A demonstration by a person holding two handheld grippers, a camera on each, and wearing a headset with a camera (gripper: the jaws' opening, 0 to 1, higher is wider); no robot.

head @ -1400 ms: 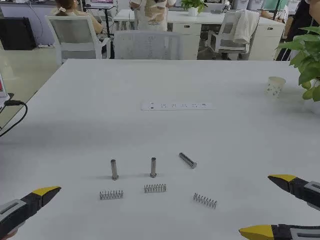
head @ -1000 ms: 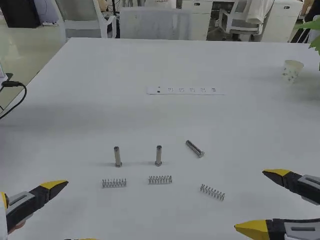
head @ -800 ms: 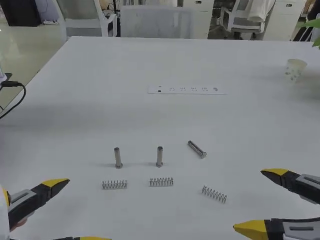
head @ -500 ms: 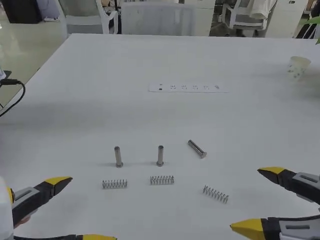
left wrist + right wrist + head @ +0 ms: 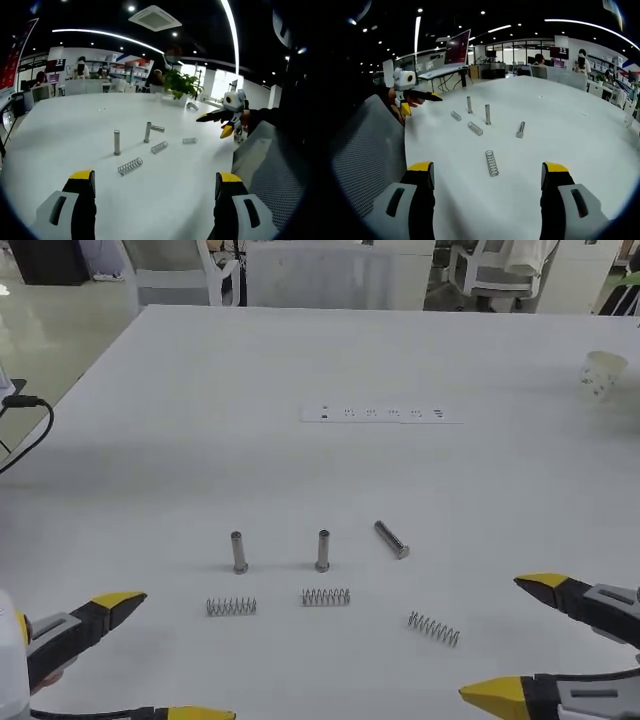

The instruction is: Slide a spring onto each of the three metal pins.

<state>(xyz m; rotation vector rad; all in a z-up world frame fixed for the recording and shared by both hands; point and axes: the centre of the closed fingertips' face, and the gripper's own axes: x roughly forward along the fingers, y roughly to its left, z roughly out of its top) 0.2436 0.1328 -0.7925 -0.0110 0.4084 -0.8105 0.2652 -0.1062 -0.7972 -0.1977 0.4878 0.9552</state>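
Three springs [image 5: 326,597] lie on the surface [image 5: 320,470] just your side of the pins [image 5: 323,551], one ready per pin. Your left tongs [image 5: 165,660] and right tongs [image 5: 505,638] hover spread, closer yet. Left gripper view: tongs wide, short of the pins. Right gripper view: tongs wide, framing one spring [image 5: 491,163], likely your first.

My white table [image 5: 300,350] in an open office.
A power strip [image 5: 381,414] lies flat near the middle of the table before me. A paper cup [image 5: 604,375] stands near the far right edge, a black cable [image 5: 38,404] loops by the left edge, and a grey chair [image 5: 340,275] stands at the far side.
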